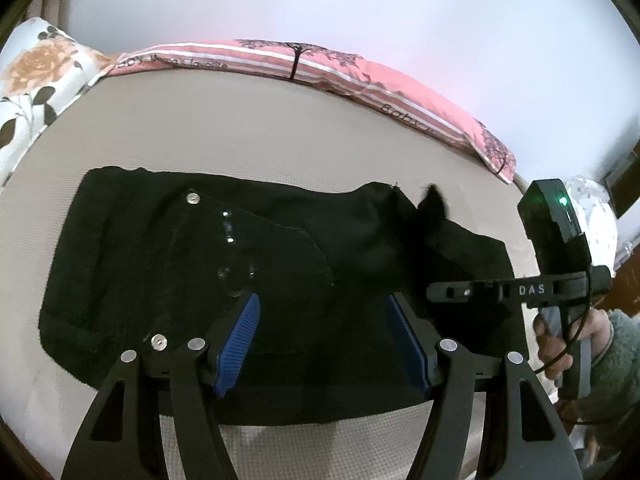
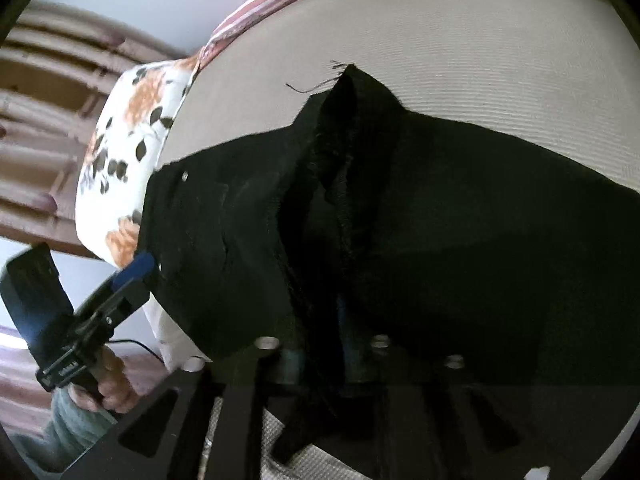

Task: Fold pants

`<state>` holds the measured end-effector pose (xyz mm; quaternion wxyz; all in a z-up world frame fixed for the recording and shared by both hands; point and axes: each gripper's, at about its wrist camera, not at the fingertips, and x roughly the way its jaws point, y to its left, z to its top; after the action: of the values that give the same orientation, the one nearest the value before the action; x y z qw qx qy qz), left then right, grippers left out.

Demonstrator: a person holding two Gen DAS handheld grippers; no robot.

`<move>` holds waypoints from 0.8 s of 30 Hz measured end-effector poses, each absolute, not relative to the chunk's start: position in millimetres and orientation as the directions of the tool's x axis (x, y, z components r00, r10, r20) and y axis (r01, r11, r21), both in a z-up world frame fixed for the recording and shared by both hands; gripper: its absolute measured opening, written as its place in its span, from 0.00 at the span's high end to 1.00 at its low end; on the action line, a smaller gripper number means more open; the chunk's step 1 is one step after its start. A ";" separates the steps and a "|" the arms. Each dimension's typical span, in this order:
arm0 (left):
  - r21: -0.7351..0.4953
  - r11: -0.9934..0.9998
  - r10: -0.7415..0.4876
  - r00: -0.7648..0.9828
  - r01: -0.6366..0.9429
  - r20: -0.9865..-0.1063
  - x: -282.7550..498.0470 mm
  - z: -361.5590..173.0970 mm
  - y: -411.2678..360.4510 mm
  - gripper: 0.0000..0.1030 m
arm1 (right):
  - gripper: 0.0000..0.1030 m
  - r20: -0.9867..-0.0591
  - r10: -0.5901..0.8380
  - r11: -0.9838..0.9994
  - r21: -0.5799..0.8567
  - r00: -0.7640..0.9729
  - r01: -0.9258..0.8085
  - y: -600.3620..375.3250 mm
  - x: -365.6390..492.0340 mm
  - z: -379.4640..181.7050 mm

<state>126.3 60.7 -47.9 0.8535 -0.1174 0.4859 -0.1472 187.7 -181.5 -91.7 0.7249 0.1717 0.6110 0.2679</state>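
Where black pants (image 1: 240,280) cover beige mattress (image 1: 280,132) — left tool (image 1: 320,344) agape, empty; right tool's (image 2: 320,360) grip unclear.

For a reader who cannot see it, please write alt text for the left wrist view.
Black pants lie partly folded on a beige bed. The left tongs hover open above them, blue pads apart.

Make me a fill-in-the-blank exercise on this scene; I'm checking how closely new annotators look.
The pants lying on the bed are ___ in colour.
The left gripper hangs above them with its jaws ___.
Its pads are ___.
The striped pillow at the bed's far edge is white and ___.
Missing words: black; open; blue; pink.
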 end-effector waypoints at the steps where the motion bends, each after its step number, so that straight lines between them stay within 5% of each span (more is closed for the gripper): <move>1: -0.354 0.925 -0.375 0.480 0.138 -0.793 128.1 -48.3 60.5 0.36 | 0.64 -0.785 0.611 0.787 0.589 0.103 -0.183 -175.5 185.7 -90.3; 6: -0.396 0.906 -0.417 0.458 0.148 -0.785 134.2 -49.9 56.8 0.36 | 0.57 -0.755 0.653 0.747 0.630 0.059 -0.210 -168.3 165.1 -83.8; 15: -0.597 0.776 -0.630 0.265 0.201 -0.730 149.1 -64.4 31.9 0.36 | 0.54 -0.782 0.576 0.814 0.575 0.240 -0.082 -252.9 140.1 -57.1; 24: -0.653 0.756 -0.655 0.038 0.046 -0.755 162.3 -106.0 18.5 0.47 | 0.50 -0.751 0.586 0.779 0.625 0.304 0.042 -306.9 133.2 -63.8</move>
<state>162.3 18.5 -106.0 0.6806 -0.2365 0.6438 -0.2575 133.2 -306.9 -63.8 0.7577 0.2794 0.5618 0.1795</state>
